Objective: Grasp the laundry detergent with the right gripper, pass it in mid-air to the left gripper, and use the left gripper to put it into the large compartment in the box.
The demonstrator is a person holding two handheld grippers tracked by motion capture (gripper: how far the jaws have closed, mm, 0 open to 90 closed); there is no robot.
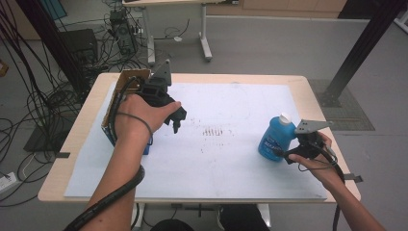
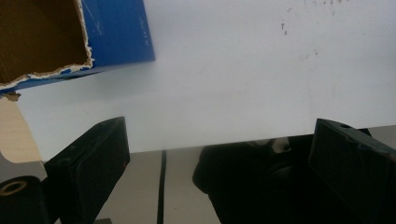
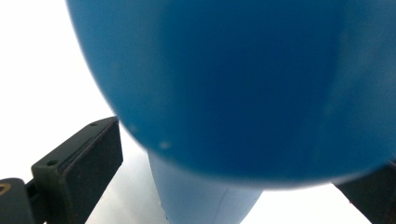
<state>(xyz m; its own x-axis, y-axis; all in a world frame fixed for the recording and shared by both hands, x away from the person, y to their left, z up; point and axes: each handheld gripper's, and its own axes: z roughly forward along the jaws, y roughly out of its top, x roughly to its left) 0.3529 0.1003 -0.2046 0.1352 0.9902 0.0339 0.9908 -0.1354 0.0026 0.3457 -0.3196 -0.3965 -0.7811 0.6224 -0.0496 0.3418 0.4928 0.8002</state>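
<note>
A blue bottle (image 1: 275,137) with a white cap (image 1: 285,117) stands slightly tilted at the right of the white sheet (image 1: 226,163). My right gripper (image 1: 282,154) is at its lower side. In the right gripper view the bottle (image 3: 243,84) sits close up between the wide-apart jaws of the right gripper (image 3: 229,140), and I cannot see either pad pressing it. My left gripper (image 1: 177,120) hangs open over the sheet just right of an open blue cardboard box (image 1: 126,79). The left gripper view has that box (image 2: 116,32) at top left and the left gripper (image 2: 219,135) with nothing between its fingers.
The wooden table (image 1: 317,96) carries the white sheet, which has faint brown marks (image 1: 214,131) at its middle. On the floor beyond are tangled cables (image 1: 38,96), a computer tower (image 1: 122,31), desk legs (image 1: 206,43) and a black post (image 1: 358,53).
</note>
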